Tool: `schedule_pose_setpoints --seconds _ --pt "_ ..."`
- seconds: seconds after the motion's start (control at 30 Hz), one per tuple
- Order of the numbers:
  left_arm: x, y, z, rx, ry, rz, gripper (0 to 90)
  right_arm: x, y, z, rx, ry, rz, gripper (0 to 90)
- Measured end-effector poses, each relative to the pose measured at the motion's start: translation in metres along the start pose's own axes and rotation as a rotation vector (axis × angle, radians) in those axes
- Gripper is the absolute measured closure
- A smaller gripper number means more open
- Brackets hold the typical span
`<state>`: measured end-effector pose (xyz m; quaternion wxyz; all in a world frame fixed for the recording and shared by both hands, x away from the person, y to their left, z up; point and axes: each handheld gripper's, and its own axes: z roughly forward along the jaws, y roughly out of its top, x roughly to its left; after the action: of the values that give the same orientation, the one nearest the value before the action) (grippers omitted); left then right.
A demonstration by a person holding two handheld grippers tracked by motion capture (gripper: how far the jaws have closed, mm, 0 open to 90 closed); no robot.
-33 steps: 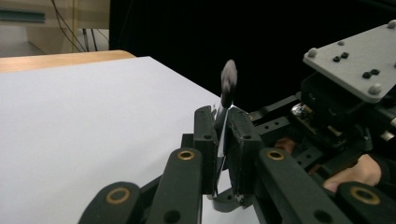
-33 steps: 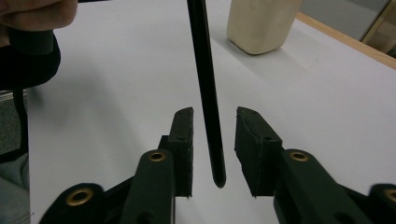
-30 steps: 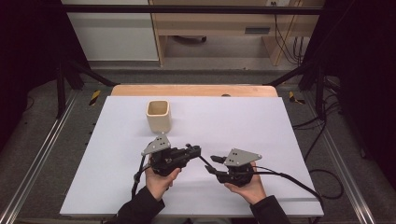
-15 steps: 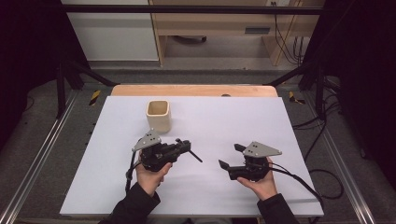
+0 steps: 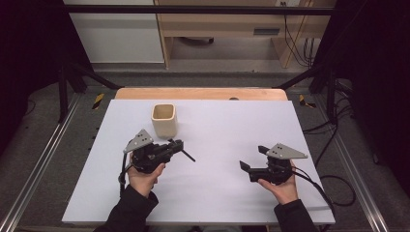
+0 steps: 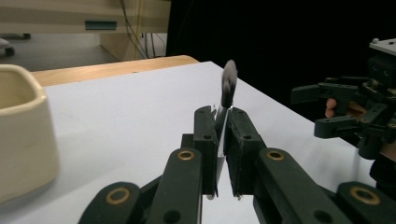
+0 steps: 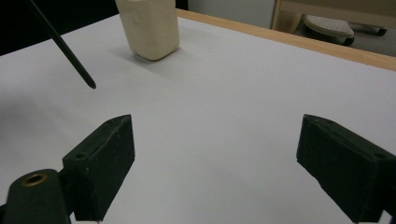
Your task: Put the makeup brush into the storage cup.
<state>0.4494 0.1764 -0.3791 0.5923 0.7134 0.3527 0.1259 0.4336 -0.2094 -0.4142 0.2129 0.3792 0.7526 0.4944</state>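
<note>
Here, the left gripper (image 5: 178,146) clamps a thin black brush (image 5: 186,154) whose long axis points away from the cup (image 5: 164,120) just behind it, while the right gripper (image 5: 252,159), jaws just opened wide and empty, sits well apart.

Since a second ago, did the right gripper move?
Yes. The right gripper slid rightward across the table, farther from the cup, and its empty jaws have just been opening.
</note>
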Motion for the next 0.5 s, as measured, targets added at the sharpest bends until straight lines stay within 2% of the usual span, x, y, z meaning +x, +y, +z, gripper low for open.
schedule_pose_setpoints --seconds 0.1,0.37,0.5 --pt "0.005 0.003 -0.006 0.001 0.023 -0.002 83.4 -0.004 0.000 -0.002 -0.003 -0.011 0.017 11.3" --pt "0.016 0.008 -0.017 0.007 0.094 0.007 83.4 -0.009 -0.001 -0.006 -0.004 -0.034 0.029 10.9" --pt "0.020 0.010 -0.020 0.013 0.116 0.010 83.4 -0.011 -0.001 -0.007 -0.002 -0.048 0.032 10.7"
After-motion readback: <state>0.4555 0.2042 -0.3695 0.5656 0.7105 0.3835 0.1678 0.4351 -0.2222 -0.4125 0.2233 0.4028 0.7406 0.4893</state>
